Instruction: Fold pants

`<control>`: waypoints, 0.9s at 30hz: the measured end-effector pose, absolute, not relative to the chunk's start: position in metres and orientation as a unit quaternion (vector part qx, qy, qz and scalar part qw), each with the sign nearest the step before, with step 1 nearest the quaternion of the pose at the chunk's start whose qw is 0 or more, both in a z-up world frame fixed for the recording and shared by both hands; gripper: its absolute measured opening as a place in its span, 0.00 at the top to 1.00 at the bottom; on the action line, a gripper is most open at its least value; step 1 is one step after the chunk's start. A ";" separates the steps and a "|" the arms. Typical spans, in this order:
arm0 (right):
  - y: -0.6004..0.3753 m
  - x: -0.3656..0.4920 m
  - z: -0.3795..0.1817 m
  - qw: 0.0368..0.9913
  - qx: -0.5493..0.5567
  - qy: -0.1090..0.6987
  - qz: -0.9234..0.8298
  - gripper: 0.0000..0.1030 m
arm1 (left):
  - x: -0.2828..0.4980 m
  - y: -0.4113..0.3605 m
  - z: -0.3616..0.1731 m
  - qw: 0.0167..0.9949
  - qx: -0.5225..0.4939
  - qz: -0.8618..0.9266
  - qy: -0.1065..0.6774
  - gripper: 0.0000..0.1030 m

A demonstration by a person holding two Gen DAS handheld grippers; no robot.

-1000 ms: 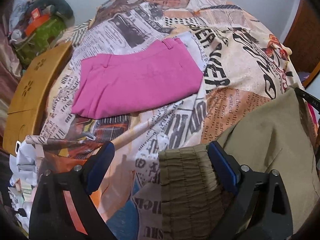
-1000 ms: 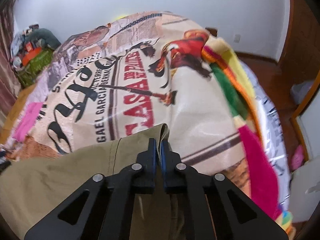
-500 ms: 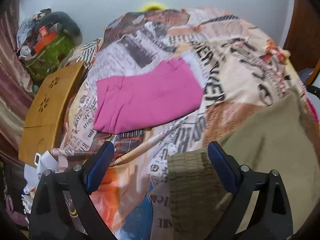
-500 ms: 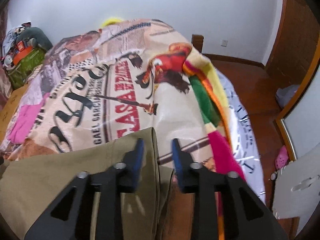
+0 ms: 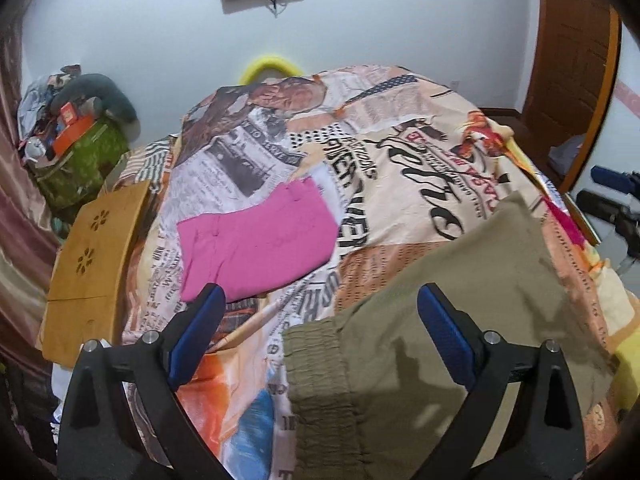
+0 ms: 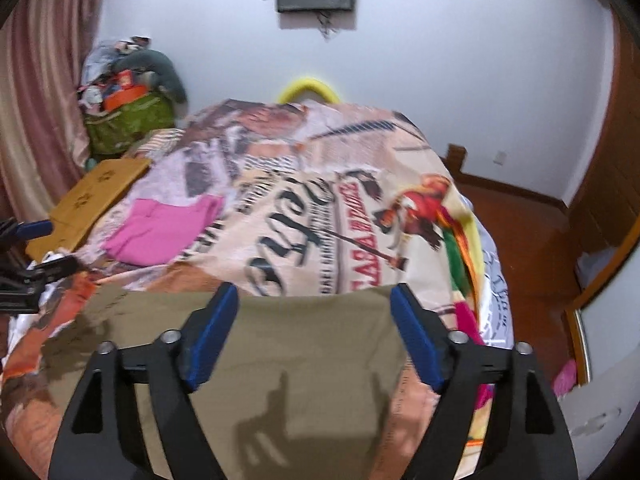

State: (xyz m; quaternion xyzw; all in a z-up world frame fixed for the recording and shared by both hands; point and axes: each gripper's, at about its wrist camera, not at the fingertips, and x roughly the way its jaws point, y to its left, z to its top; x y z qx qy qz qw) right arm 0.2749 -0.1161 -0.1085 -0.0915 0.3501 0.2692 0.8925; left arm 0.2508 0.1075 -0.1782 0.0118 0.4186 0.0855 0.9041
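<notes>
While both grippers hang spread and empty above the bed point(image 5: 400, 152), the khaki pants point(image 5: 460, 320) lie flat on its printed cover; the left gripper point(image 5: 320, 320) hovers over the elastic waistband point(image 5: 316, 360), the right gripper point(image 6: 314, 320) over the far edge. Pink folded pants point(image 5: 256, 240) rest well apart, nearer the wall.

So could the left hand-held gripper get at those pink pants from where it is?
Probably yes: the left hand-held gripper is open, and the pink pants lie uncovered on the bedspread just ahead, nothing between.

Olive-khaki pants point(image 5: 452, 344), folded flat on the bed point(image 5: 400, 152), ribbed elastic waistband point(image 5: 320, 364) at the left end. Just nearer than the folded pink pants point(image 5: 256, 240) lying farther up the bed.
</notes>
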 end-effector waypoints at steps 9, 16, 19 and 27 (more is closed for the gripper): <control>-0.083 0.267 -0.144 0.854 -0.075 0.407 0.315 0.23 | 0.271 0.102 -0.207 0.878 0.006 0.051 0.475 0.04; -0.068 0.291 -0.189 0.814 -0.050 0.485 0.315 0.23 | 0.300 0.108 -0.243 0.844 -0.014 0.038 0.534 0.04; -0.060 0.296 -0.206 0.800 -0.063 0.507 0.315 0.23 | 0.308 0.110 -0.259 0.833 -0.022 0.039 0.552 0.04; -0.043 0.290 -0.236 0.768 -0.118 0.538 0.327 0.22 | 0.312 0.096 -0.289 0.811 0.011 0.026 0.584 0.03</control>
